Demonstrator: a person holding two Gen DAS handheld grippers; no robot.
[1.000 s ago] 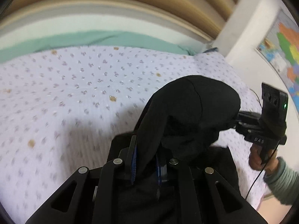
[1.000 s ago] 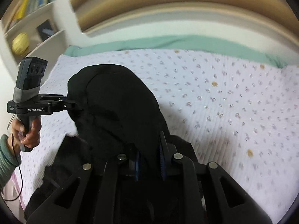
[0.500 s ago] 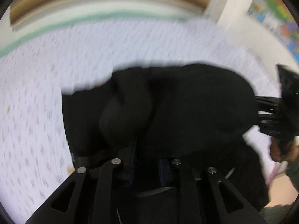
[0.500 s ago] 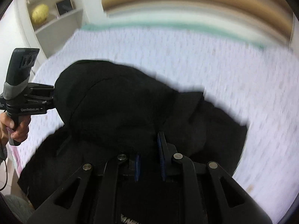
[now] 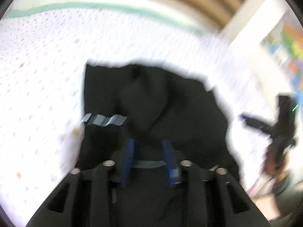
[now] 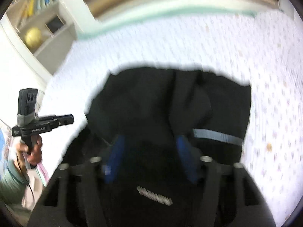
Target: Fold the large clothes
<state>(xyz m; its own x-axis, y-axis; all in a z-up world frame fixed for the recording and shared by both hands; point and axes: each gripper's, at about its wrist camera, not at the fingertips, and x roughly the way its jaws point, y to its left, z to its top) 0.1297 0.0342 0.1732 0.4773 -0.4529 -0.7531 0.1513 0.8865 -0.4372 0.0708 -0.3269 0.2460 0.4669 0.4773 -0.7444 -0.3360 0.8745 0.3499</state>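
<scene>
**Both claws opening above the black garment on the bed**

In the left wrist view, the left claw [image 5: 148, 147] is standing partly open right at the near edge of the black garment [image 5: 151, 104]. Its blue pads [image 5: 128, 158] are showing a clear gap, and its jaws have just been opening. Dark cloth is lying in the gap between them, but the pads are not pressing on it as far as the blurred picture is showing. A grey reflective strip [image 5: 104, 120] of the garment is sitting just ahead of the claw, to its left.

In the right wrist view, the right claw [image 6: 148, 149] is standing wider open, and its jaws have also just been opening. The garment is lying under and between the two blue pads [image 6: 113, 157], which are apart from each other and are not gripping it. A light printed word [image 6: 154, 198] on the cloth is lying below the claw, nearest to the camera, and a second grey strip [image 6: 217, 135] is lying just to the right of it.

Farther ahead of both claws, the garment is spreading in a heaped, folded shape on the bed [image 6: 265, 66], which is wearing a white cover with small dots. A green edge [image 5: 113, 5] is running along the far side of the bed.

Well to the left of the right claw, a hand [image 6: 34, 149] is holding the left claw. A shelf [image 6: 43, 32] with a yellow ball [image 6: 33, 36] is standing beyond it.
</scene>
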